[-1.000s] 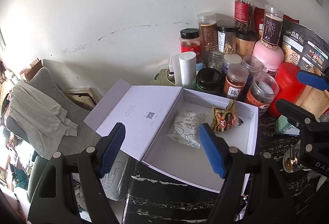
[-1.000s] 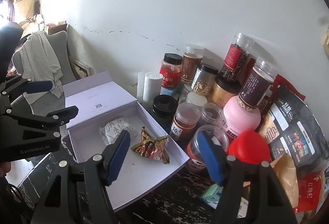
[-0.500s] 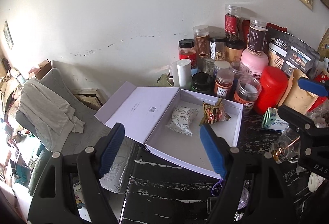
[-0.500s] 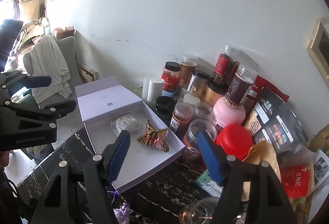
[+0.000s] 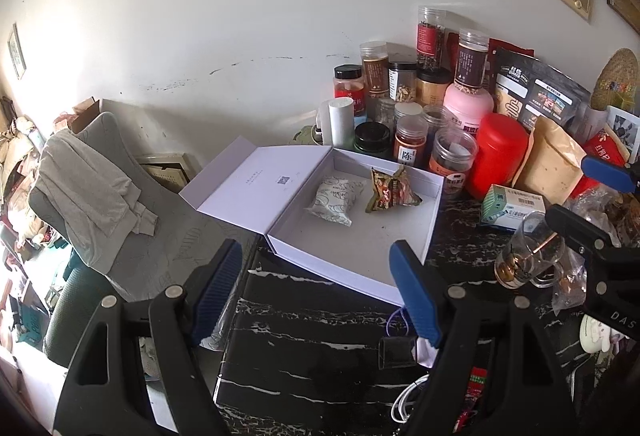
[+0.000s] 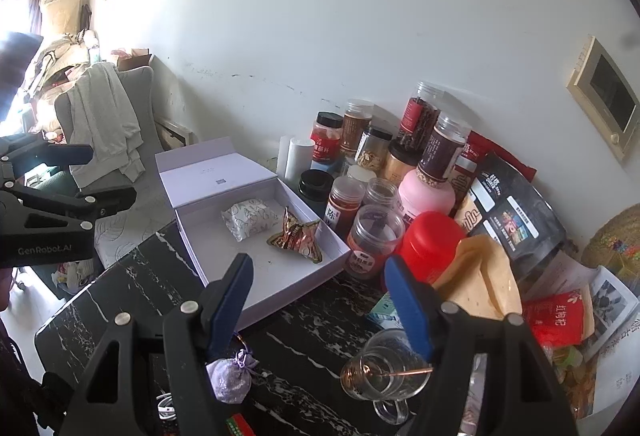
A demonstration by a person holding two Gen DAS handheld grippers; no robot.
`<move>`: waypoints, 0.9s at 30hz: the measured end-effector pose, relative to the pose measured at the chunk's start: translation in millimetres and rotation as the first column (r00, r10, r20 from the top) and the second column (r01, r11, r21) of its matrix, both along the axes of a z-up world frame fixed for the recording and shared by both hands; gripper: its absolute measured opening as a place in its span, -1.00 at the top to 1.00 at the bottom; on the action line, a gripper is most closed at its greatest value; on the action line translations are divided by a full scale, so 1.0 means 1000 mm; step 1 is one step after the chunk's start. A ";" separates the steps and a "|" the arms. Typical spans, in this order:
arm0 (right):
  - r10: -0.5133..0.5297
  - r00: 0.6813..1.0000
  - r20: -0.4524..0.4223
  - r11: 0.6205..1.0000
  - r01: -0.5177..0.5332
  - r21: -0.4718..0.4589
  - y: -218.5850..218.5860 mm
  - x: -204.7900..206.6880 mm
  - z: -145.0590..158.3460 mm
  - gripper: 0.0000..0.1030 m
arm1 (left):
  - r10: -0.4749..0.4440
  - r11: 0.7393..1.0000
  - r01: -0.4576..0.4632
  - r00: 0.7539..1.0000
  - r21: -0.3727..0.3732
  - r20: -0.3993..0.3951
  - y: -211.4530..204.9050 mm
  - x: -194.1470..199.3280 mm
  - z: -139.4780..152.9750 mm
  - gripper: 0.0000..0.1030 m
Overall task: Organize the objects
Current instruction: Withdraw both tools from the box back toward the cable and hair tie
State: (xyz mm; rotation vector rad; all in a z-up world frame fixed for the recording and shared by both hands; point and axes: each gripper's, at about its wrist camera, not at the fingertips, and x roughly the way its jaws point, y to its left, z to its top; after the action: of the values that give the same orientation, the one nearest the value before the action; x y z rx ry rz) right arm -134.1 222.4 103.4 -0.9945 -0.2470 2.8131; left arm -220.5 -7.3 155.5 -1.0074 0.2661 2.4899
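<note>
Packets lay inside the open white box (image 5: 434,195): a pale printed packet (image 5: 332,201) near the middle and a crinkled brown-and-gold snack packet (image 5: 390,191) just beside it, toward the jars. The box sat on the black marble table (image 5: 320,336) with its lid (image 5: 256,179) folded flat over the table's edge, which I judged left the tray free to take more things from above. Jars (image 6: 374,236) and pouches crowded against the wall behind it, a red canister (image 6: 430,244) touching the row, so the box looked like the one tidy place being filled.

Both grippers hung over the near side of the table, well apart from the box. The left gripper (image 5: 316,290) had its blue fingers spread wide with nothing between them; the right gripper (image 6: 318,300) was the same, spread and empty. I took that as readiness for the next pick, though which item I could not say.

A small lilac pouch (image 6: 232,374) lay just behind the right gripper's left finger, partly covered by it. A glass mug (image 6: 384,376) with something brassy inside stood near the other finger; what it held was hard to make out. White cable (image 5: 408,400) and a red-green label at the bottom edge were cut off. The pouches at far right overlapped too much to count.
</note>
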 end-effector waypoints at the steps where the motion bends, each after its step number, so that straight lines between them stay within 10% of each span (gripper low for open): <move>1: 0.000 1.000 0.001 1.000 0.000 -0.003 -0.001 0.005 -0.002 -0.34 | -0.002 1.000 0.002 1.000 0.000 0.001 -0.001 0.005 -0.002 -0.46; 27: 0.084 0.994 0.065 0.996 -0.081 -0.047 -0.023 0.106 -0.068 -0.34 | -0.065 0.997 0.065 0.998 -0.049 0.002 -0.015 0.132 -0.053 -0.46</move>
State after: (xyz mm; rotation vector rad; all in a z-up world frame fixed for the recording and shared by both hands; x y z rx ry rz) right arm -28.3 199.1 35.7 -1.1145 -0.2402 2.8740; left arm -88.9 -22.1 102.3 -1.0023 0.3557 2.4349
